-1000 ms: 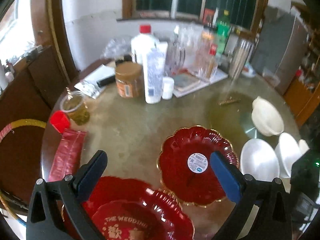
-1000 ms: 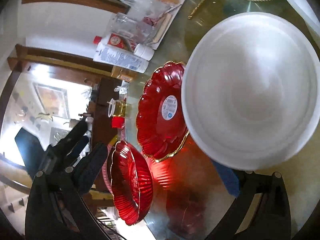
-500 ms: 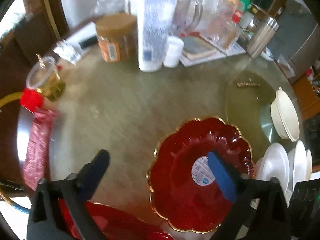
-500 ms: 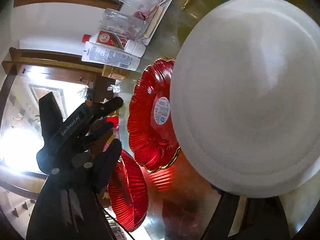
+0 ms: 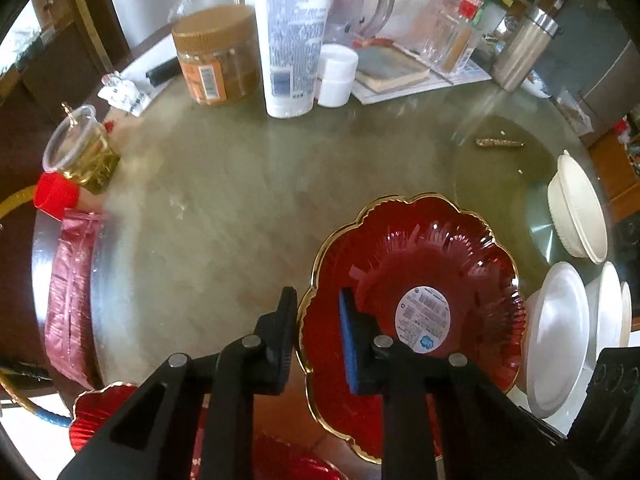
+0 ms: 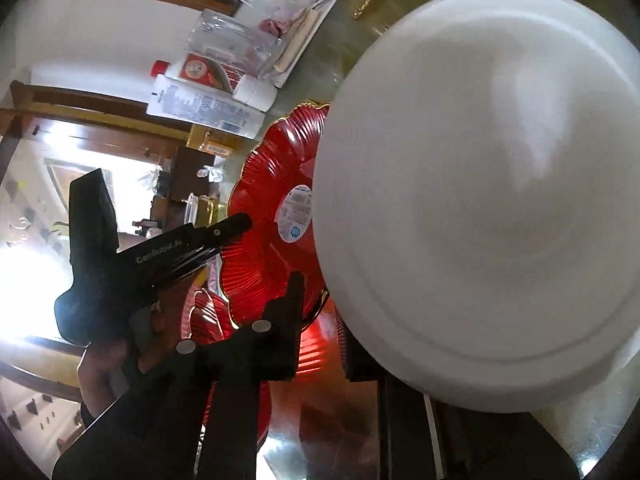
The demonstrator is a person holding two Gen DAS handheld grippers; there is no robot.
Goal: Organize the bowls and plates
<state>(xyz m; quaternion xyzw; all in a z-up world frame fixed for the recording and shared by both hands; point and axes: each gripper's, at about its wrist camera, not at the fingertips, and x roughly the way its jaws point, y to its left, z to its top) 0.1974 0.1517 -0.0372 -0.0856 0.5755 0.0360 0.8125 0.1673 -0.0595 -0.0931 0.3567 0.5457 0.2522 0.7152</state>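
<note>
STATE: left gripper [image 5: 318, 334] jaws just closed onto rim of red plate [image 5: 416, 264], plate on tabletop [image 5: 208, 208] | right gripper [image 6: 320, 320] jaws just closed onto white plate [image 6: 480, 184] rim | NEXT: both plates likely ready to lift for stacking

A home dining room: cluttered round table [image 5: 224, 216], jars [image 5: 216, 60], bottles [image 5: 294, 36].
</note>
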